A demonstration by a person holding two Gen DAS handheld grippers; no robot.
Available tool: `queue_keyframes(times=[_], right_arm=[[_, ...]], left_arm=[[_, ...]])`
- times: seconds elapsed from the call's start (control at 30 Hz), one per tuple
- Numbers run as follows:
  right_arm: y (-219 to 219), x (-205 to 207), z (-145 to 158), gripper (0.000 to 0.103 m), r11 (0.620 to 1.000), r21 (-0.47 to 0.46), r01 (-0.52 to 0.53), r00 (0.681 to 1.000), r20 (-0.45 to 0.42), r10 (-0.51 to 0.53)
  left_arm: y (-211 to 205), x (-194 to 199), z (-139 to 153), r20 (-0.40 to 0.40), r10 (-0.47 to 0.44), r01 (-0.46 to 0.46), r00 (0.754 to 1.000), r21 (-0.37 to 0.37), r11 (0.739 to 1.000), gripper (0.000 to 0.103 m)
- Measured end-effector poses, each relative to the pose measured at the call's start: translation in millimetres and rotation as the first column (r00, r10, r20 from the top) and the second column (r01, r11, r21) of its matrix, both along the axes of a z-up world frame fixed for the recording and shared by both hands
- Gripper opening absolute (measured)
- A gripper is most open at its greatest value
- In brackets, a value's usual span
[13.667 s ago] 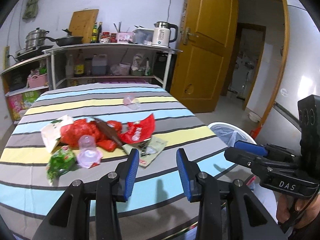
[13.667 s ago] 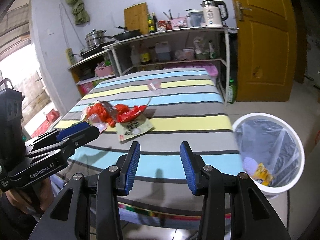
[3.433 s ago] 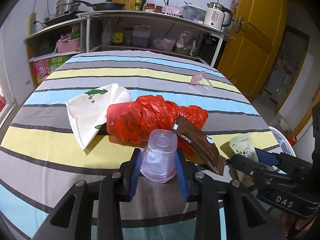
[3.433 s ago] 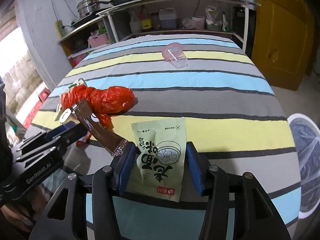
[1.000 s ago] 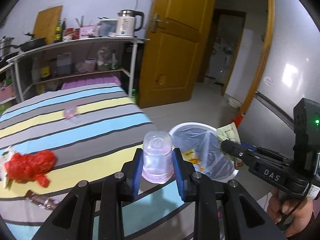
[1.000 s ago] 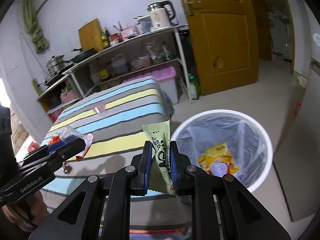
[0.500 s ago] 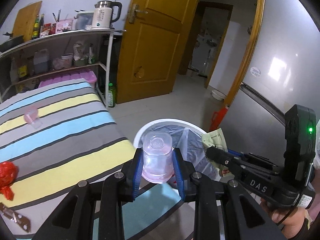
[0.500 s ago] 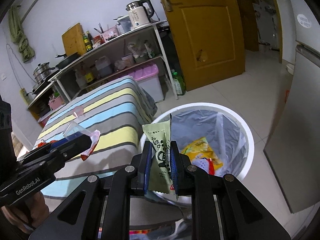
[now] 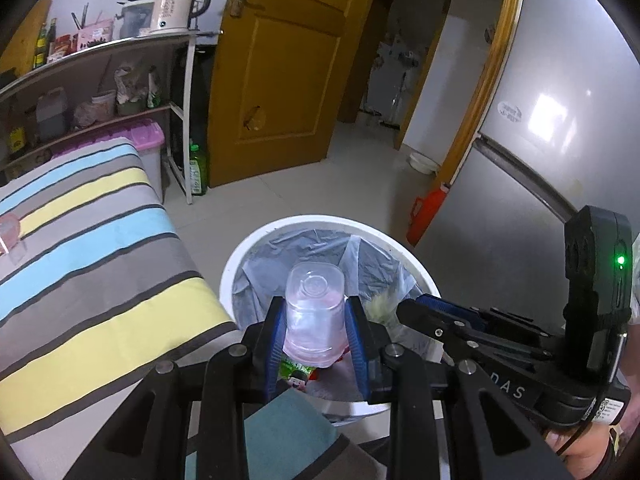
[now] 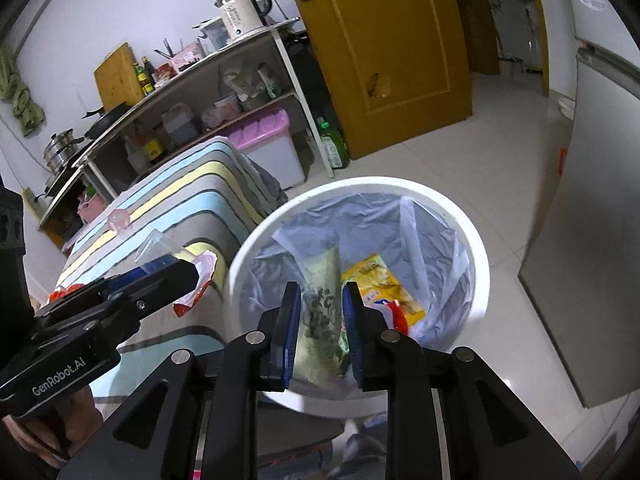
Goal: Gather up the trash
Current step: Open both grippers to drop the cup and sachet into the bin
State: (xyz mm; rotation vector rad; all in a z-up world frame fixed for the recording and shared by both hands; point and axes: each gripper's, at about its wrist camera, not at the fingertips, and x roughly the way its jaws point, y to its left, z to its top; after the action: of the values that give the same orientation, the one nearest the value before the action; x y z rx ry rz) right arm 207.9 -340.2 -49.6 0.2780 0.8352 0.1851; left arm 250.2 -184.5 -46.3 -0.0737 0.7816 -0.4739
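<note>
Hovering over the bin (image 10: 476, 248): right gripper (image 10: 320, 316) just opening, packet (image 10: 320, 300) slipping free (blurred); left gripper (image 9: 314, 326) clamps the cup (image 9: 314, 312), awaiting release.

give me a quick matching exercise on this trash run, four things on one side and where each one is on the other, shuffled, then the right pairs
Things:
1. clear plastic cup
2. green packet
3. yellow wrapper
4. kettle

Places:
A. lying at the bottom of the lined bin
B. on the top shelf by the door
C. clamped upside down in the left gripper
D. between the fingers of the right gripper, over the bin

Pairs: 1-C, 2-D, 3-A, 4-B
</note>
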Motion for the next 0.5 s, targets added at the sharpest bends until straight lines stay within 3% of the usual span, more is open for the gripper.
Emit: queue_keyframes(times=[0.1,0.2,0.5], right_arm=[[-3.8,3.4,-4.3,0.027,1.000,-0.005,0.004,1.000,-0.011,-0.004],[-6.3,4.3,-6.0,0.041,1.000,-0.007,0.009,1.000,-0.013,-0.009],[-10.0,-1.1,0.8,0.041,1.000,-0.001,0.016,1.000,0.010,-0.016]], left_arm=[[-5.3,4.3,-3.9,-0.012,-0.008,0.008,1.000,0.001,1.000,0.030],[-9.9,7.8,-7.1,-0.024,-0.010,0.010,1.000,0.004,1.000,0.030],[-3.5,1.5,-3.4,-0.016,-0.004,0.004,1.000,0.000,1.000,0.033]])
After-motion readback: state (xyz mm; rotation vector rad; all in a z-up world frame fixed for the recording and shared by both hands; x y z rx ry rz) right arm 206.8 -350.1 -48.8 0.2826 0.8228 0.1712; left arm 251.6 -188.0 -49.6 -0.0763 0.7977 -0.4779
